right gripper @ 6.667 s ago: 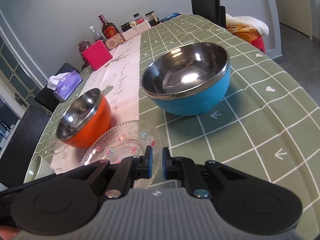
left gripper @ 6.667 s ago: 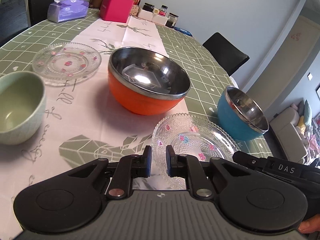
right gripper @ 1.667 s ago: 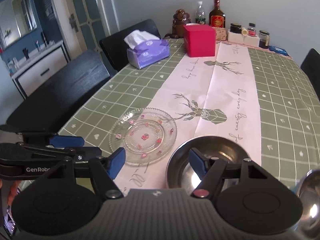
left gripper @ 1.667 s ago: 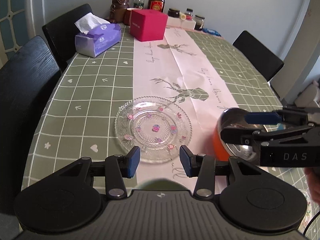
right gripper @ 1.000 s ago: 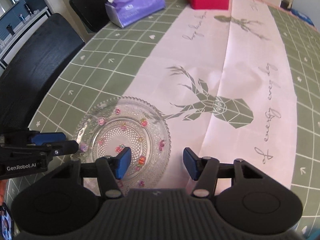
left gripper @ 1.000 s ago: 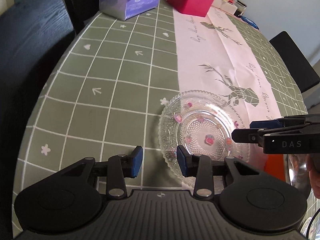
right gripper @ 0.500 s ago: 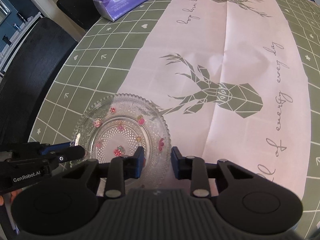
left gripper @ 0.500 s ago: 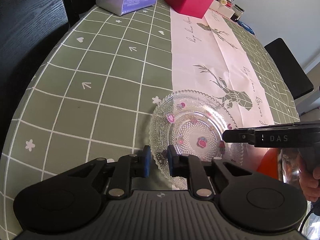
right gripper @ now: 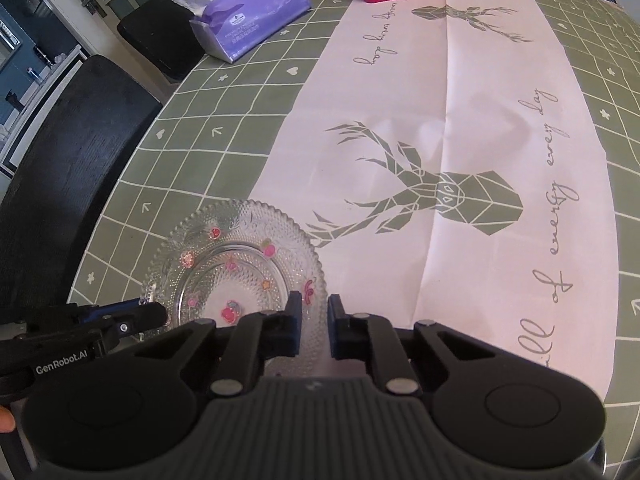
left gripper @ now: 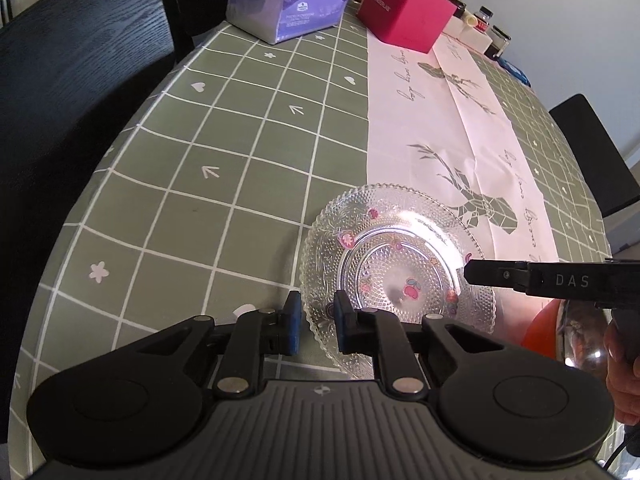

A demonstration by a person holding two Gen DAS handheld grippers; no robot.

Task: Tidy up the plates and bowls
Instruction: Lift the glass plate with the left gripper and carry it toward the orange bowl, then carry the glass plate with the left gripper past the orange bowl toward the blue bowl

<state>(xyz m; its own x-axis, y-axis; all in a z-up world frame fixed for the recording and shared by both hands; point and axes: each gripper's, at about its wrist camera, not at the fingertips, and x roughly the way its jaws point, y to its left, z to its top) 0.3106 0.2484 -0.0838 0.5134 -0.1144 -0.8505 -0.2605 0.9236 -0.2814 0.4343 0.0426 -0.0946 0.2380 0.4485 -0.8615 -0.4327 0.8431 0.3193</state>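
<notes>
Now both grippers pinch the glass plate [left gripper: 400,264] by opposite rims: left gripper [left gripper: 316,322] narrow on the near edge, right gripper [right gripper: 313,322] likewise. Plate sits on the table [left gripper: 200,208] beside the orange bowl [left gripper: 544,332]. Next, imo: lift level w/ both, carry to stack.

Clear beaded plate [left gripper: 400,256], pink flowers; green grid tablecloth [left gripper: 224,184].
</notes>
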